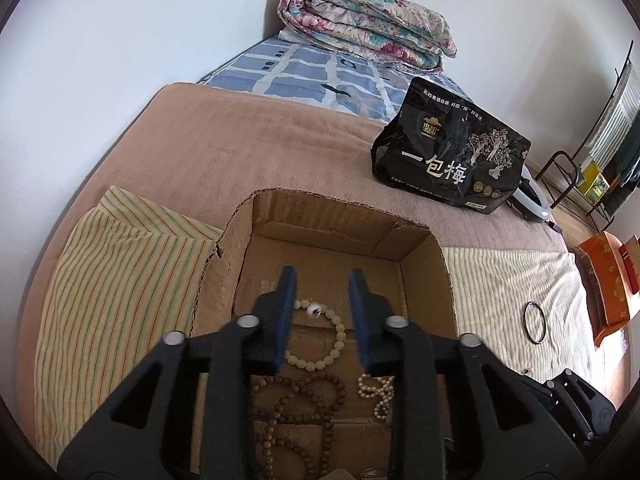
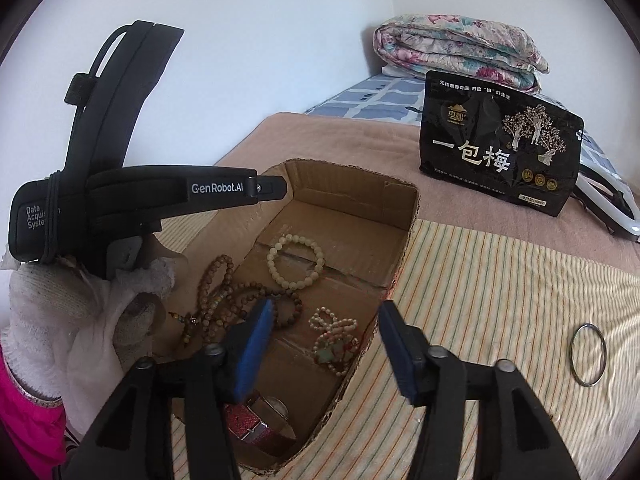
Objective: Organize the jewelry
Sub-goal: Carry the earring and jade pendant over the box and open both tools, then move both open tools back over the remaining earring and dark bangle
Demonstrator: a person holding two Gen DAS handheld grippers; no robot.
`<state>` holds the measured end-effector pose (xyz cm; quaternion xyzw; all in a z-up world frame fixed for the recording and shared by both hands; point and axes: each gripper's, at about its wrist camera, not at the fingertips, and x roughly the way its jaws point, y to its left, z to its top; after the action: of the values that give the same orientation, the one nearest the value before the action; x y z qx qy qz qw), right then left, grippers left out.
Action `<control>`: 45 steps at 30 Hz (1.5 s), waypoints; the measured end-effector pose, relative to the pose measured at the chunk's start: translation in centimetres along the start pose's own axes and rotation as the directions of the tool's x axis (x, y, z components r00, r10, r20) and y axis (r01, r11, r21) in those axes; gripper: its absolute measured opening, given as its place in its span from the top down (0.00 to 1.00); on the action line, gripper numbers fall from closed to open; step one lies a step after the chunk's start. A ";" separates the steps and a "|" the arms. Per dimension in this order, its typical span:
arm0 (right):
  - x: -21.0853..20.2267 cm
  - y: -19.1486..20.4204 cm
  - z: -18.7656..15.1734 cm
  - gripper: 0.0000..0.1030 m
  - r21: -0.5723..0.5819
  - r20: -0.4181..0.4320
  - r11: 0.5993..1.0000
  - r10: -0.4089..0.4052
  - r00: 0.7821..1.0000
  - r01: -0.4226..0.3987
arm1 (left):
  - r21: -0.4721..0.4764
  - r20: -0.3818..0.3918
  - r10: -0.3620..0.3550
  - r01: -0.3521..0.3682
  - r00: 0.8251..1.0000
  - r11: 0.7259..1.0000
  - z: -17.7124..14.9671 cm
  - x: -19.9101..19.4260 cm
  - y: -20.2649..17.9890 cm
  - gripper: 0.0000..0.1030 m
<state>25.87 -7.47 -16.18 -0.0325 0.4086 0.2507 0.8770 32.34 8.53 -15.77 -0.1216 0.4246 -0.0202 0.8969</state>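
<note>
Right wrist view shows the shallow brown cardboard box (image 2: 304,184) already holding the pale bead bracelet (image 2: 296,262), while the thin metal bangle (image 2: 587,354) lies outside it, both the right gripper (image 2: 326,344) and left gripper (image 1: 322,316) spread apart and empty.

A bed with bedding and a snack bag on it.

A pink-brown blanket (image 1: 224,160) covers the bed, with a blue checked sheet (image 1: 304,72) beyond it. A folded floral quilt (image 1: 364,24) sits on the sheet in the wall corner. A black snack bag (image 2: 500,156) with gold trees and Chinese characters stands on the blanket. A striped yellow cloth (image 2: 480,292) lies nearer.
</note>
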 end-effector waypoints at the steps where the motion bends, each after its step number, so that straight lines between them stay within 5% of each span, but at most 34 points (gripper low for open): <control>1: -0.1 0.0 0.0 0.35 -0.003 0.008 1.000 -0.002 1.000 0.002 | -0.003 0.007 -0.002 0.002 1.000 1.000 0.0 -0.1 0.0 0.62; 32: -4.1 -1.0 -0.5 0.30 -0.017 0.059 0.998 -0.054 0.997 0.055 | 0.028 0.052 -0.035 0.033 0.998 0.999 0.2 -2.8 -3.3 0.62; 45: -6.9 -4.0 -2.0 0.15 -0.012 0.071 0.990 -0.136 0.988 0.137 | 0.105 0.086 -0.073 0.064 0.994 0.992 -0.4 -4.4 -8.2 0.62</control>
<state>22.62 -14.33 -13.00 -0.0589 0.3724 0.1943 0.9056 29.81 1.14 -10.74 -0.0910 0.3779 -0.0671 0.9189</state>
